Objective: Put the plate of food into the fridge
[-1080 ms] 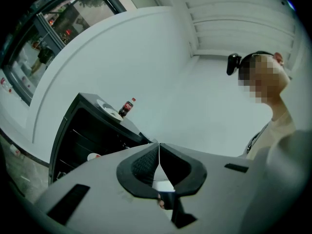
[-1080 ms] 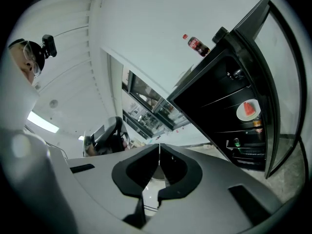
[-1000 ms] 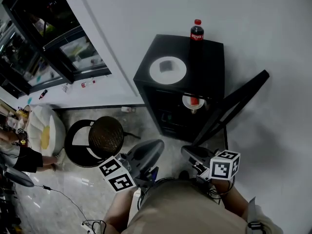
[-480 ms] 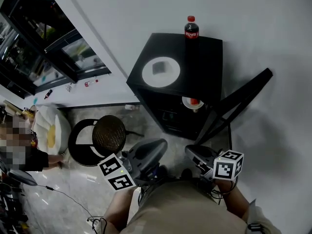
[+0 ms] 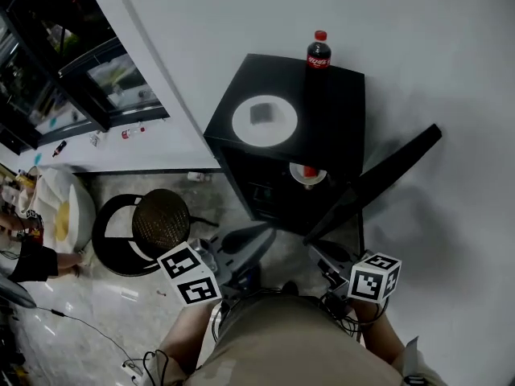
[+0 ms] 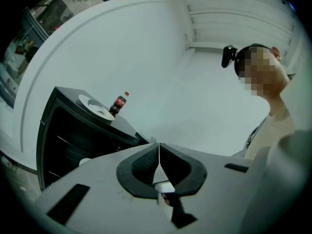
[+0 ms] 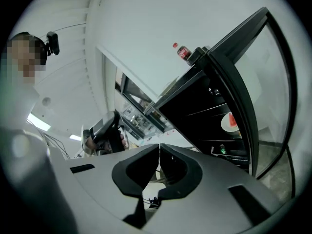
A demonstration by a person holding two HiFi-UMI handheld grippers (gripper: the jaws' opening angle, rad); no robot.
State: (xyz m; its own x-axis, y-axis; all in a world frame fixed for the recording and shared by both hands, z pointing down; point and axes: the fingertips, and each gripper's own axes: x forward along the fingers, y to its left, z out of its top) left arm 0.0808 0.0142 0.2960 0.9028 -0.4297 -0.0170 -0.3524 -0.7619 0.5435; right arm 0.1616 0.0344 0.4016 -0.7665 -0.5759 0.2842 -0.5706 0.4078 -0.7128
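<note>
1. Head view: the plate of food (image 5: 264, 120) sits on top of the black fridge (image 5: 342, 103), on the left half of that top. A cola bottle (image 5: 319, 51) stands at the top's back edge. The plate is round, so it has no long axis to line up with.
   - The fridge door (image 5: 378, 179) is swung open to the fridge's right, and a small dish (image 5: 307, 174) with something red shows on a shelf inside.
   - The left gripper (image 5: 261, 233) and right gripper (image 5: 315, 249) are held in front of the fridge, both well apart from the plate and pointing towards it.
   - The left one lies more in line with the plate, so I judge it the nearer. The right one faces the open door side.

2. Left gripper view: the left gripper's (image 6: 159, 149) jaws are pressed together with nothing between them. The plate (image 6: 95, 106) lies ahead and to the left on the fridge top (image 6: 122, 126), just beside the cola bottle (image 6: 119, 104).

3. Right gripper view: the right gripper's (image 7: 158, 150) jaws also meet edge to edge and are empty.
   - The open door (image 7: 246, 91) and the shelf dish (image 7: 230, 122) lie ahead to the right.
   - The cola bottle (image 7: 183, 51) shows on the fridge top, but the plate itself does not show here.
</note>
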